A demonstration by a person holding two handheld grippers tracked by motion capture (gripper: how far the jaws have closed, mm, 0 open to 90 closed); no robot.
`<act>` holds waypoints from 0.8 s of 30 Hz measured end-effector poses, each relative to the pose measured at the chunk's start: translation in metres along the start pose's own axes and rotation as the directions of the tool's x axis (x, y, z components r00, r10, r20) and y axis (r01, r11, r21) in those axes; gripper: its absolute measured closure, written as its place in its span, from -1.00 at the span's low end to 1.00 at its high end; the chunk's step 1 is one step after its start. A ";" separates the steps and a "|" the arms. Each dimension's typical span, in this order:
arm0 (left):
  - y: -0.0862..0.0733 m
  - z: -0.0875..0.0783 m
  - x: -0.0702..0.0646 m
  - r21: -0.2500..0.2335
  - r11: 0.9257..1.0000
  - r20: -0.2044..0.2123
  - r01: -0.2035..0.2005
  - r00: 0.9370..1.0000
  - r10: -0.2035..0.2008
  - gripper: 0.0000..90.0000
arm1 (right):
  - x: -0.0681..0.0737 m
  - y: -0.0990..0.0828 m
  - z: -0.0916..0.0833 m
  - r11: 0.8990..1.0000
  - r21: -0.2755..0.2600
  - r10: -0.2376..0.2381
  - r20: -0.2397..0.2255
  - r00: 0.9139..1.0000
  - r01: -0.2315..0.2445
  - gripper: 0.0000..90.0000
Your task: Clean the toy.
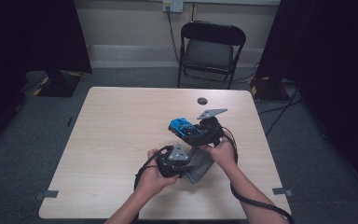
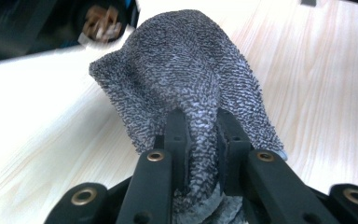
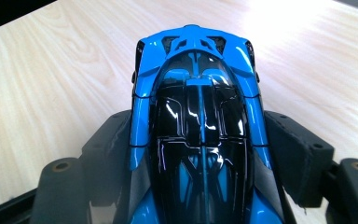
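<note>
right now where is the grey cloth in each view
high view: the grey cloth lies low of centre on the table, between the two hands, pinched by the left gripper.
left gripper view: it rises from the shut jaws and covers the middle of the picture.
right gripper view: not in it; the blue toy car sits between the jaws.
shared landmark: the pale wooden table, under everything in all three views.

Setting: recording lab or studio room.
We note a bare light-wood table (image 1: 121,140) on grey carpet (image 1: 23,154), black curtains (image 1: 28,32) on both sides, a folding chair (image 1: 210,49) against the wall, a wall socket (image 1: 172,5) and cables (image 1: 279,109) across the floor.
</note>
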State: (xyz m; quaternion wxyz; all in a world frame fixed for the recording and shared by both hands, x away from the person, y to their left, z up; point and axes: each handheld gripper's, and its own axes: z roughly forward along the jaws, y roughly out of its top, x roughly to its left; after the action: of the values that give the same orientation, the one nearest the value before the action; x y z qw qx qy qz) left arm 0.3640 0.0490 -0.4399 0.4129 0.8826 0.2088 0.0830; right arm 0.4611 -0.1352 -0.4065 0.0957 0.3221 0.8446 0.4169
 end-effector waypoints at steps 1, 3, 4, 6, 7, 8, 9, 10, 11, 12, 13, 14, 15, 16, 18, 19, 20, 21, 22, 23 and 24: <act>-0.002 -0.002 0.002 0.003 1.000 -0.003 0.004 1.000 -0.004 0.72 | -0.001 0.000 -0.001 1.000 -0.001 0.004 -0.002 1.000 -0.004 -0.38; -0.006 -0.006 0.005 0.006 1.000 -0.015 0.007 1.000 -0.007 0.72 | -0.003 0.000 -0.003 1.000 0.000 0.003 0.009 1.000 -0.003 -0.38; -0.008 -0.008 0.007 0.007 1.000 -0.021 0.009 1.000 -0.009 0.72 | -0.004 -0.001 -0.004 1.000 0.001 0.002 0.011 1.000 -0.002 -0.38; -0.011 -0.013 0.010 0.010 1.000 -0.033 0.018 0.999 -0.018 0.72 | -0.006 -0.002 -0.006 1.000 -0.001 0.009 0.015 1.000 -0.009 -0.38; -0.012 -0.015 0.012 0.012 1.000 -0.041 0.021 0.999 -0.020 0.72 | -0.007 -0.002 -0.007 1.000 -0.003 0.014 0.013 1.000 -0.014 -0.38; -0.014 -0.018 0.014 0.010 1.000 -0.044 0.024 0.999 -0.023 0.72 | -0.009 -0.003 -0.007 1.000 -0.005 0.017 0.014 1.000 -0.017 -0.38; -0.015 -0.020 0.015 0.011 1.000 -0.046 0.027 0.999 -0.026 0.72 | -0.009 -0.003 -0.008 1.000 -0.007 0.019 0.019 1.000 -0.019 -0.38; -0.016 -0.022 0.016 0.009 1.000 -0.053 0.030 0.998 -0.030 0.72 | -0.010 -0.004 -0.009 1.000 -0.005 0.022 0.020 1.000 -0.021 -0.38; -0.017 -0.024 0.018 0.008 0.999 -0.055 0.032 0.998 -0.032 0.72 | -0.011 -0.004 -0.010 1.000 -0.010 0.024 0.021 0.999 -0.024 -0.38; -0.019 -0.025 0.019 0.007 0.999 -0.059 0.035 0.998 -0.034 0.72 | -0.013 -0.005 -0.011 0.999 -0.010 0.032 0.020 0.999 -0.032 -0.38; -0.020 -0.027 0.021 0.006 0.999 -0.064 0.038 0.997 -0.038 0.72 | -0.014 -0.005 -0.011 0.999 -0.007 0.034 0.021 0.999 -0.034 -0.38; -0.021 -0.028 0.023 0.010 0.999 -0.068 0.041 0.997 -0.040 0.72 | -0.015 -0.006 -0.012 0.999 -0.007 0.033 0.027 0.999 -0.033 -0.38; -0.022 -0.030 0.024 0.010 0.999 -0.072 0.045 0.996 -0.044 0.72 | -0.017 -0.007 -0.013 0.999 -0.003 0.039 0.030 0.999 -0.039 -0.38; -0.023 -0.031 0.026 0.005 0.999 -0.082 0.053 0.995 -0.053 0.72 | -0.017 -0.007 -0.013 0.999 -0.003 0.039 0.030 0.999 -0.039 -0.38; -0.026 -0.034 0.030 0.006 0.998 -0.094 0.065 0.994 -0.064 0.72 | -0.019 -0.009 -0.014 0.999 0.000 0.042 0.035 0.999 -0.042 -0.38; -0.027 -0.035 0.032 0.003 0.998 -0.097 0.070 0.993 -0.069 0.72 | -0.020 -0.009 -0.015 0.999 -0.001 0.047 0.037 0.998 -0.047 -0.38; -0.029 -0.037 0.035 0.004 0.997 -0.103 0.073 0.992 -0.072 0.72 | -0.021 -0.010 -0.015 0.999 0.001 0.045 0.043 0.998 -0.045 -0.38; -0.030 -0.039 0.038 0.001 0.997 -0.112 0.077 0.991 -0.076 0.72 | -0.023 -0.011 -0.016 0.999 0.002 0.044 0.043 0.998 -0.044 -0.38; -0.031 -0.041 0.040 -0.004 0.996 -0.115 0.085 0.990 -0.085 0.72 | -0.024 -0.012 -0.016 0.999 0.000 0.048 0.041 0.998 -0.048 -0.38; -0.033 -0.043 0.043 -0.009 0.996 -0.119 0.092 0.989 -0.093 0.72 | -0.025 -0.012 -0.017 0.999 0.001 0.046 0.050 0.998 -0.046 -0.38; -0.034 -0.046 0.046 -0.009 0.995 -0.134 0.097 0.986 -0.097 0.72 | -0.026 -0.013 -0.017 0.999 0.003 0.045 0.052 0.998 -0.045 -0.38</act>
State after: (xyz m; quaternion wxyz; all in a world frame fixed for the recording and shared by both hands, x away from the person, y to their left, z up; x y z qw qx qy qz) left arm 0.3803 0.1207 -0.4377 0.4026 0.8633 0.2787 0.1223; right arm 0.4678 -0.1683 -0.4081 0.1074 0.3519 0.8352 0.4087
